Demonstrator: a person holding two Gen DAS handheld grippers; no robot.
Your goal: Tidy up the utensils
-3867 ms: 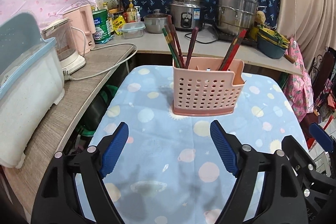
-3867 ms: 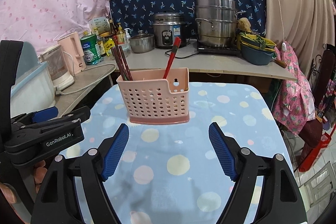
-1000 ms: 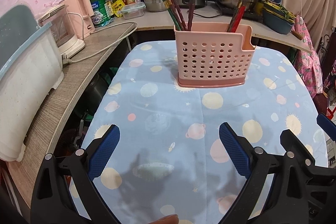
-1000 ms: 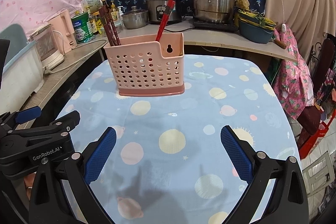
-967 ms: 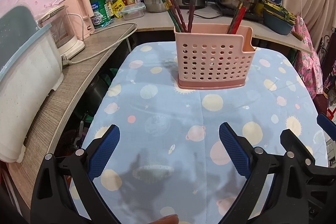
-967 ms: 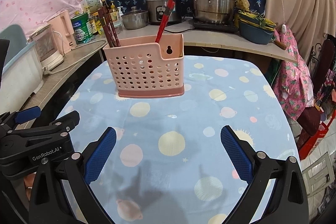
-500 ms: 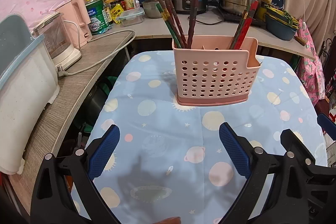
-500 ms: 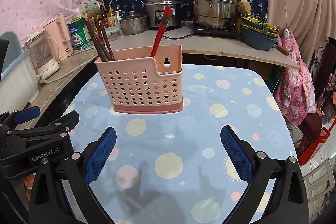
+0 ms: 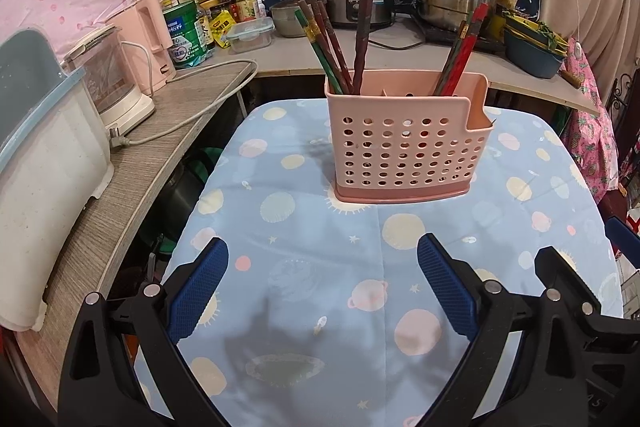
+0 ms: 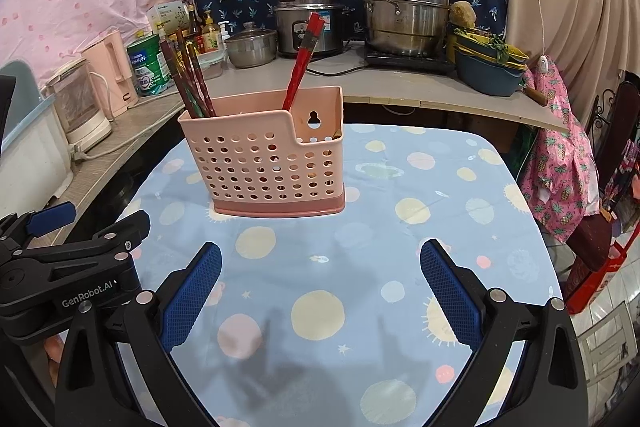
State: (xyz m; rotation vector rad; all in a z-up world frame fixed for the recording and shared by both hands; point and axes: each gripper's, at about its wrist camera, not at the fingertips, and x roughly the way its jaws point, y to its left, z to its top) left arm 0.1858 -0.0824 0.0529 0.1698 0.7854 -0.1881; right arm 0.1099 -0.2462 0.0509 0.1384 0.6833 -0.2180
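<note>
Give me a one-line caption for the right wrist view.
Open right gripper faces pink utensil holder holding chopsticks.

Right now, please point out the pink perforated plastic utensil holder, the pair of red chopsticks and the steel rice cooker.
Pink perforated plastic utensil holder (image 9: 404,151): left wrist view, front wall.
Pair of red chopsticks (image 10: 302,61): right wrist view, mid-shaft.
Steel rice cooker (image 10: 309,23): right wrist view, front of body.

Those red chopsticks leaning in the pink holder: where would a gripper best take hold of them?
Grip the red chopsticks on the bare upper shafts above the pink holder, probably from above with the open right gripper. They lean right and stand apart from the dark chopsticks, so there is room around them.
</note>
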